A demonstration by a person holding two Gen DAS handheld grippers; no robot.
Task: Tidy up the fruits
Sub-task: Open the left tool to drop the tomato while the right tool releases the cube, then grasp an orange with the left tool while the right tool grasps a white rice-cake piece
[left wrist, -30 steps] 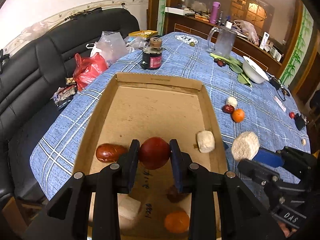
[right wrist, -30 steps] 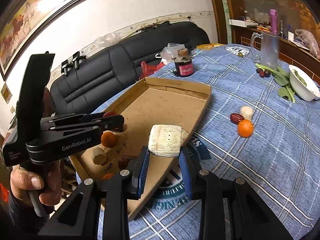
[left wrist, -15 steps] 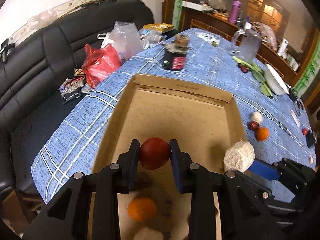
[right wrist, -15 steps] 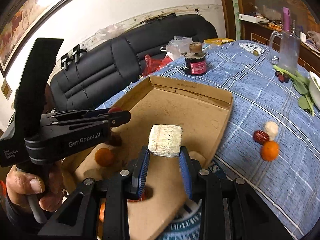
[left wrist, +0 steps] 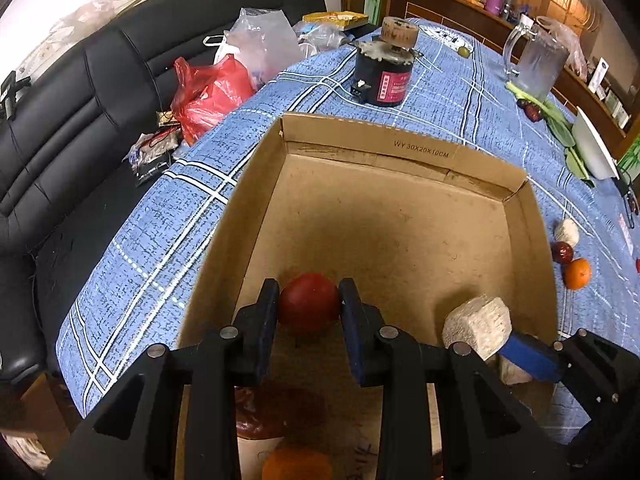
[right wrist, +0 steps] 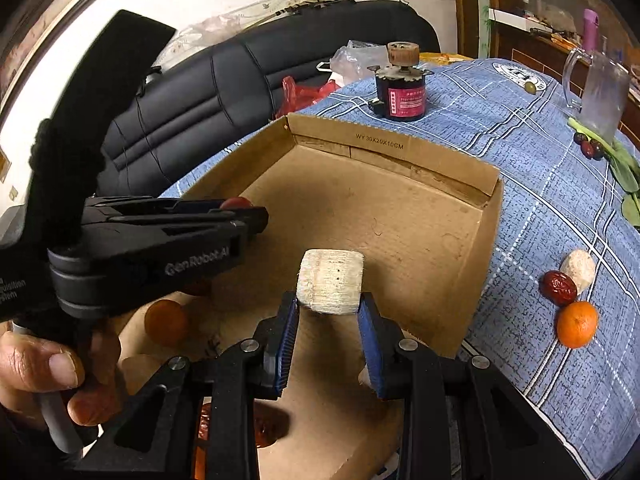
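Both grippers over the cardboard box (left wrist: 400, 216): left gripper (left wrist: 309, 307) fingers squeezing a red fruit (left wrist: 308, 302), right gripper (right wrist: 329, 322) fingers clamping a pale chunk (right wrist: 330, 287).

Shallow brown cardboard box (left wrist: 404, 216): matt paper board, scuffed floor, raw torn rim. Blue plaid tablecloth (left wrist: 168, 240): woven, matt. Round red fruit (left wrist: 308, 302): smooth, slight sheen. Pale cut chunk (right wrist: 331, 287): rough, fibrous, dry. Small orange citrus (right wrist: 577, 324): glossy, finely pebbled. Wrinkled dark-red date (right wrist: 559, 287): shiny. Black sofa (left wrist: 60, 92): leather-like, glossy. Clear glass mug (left wrist: 538, 62): frosted look.
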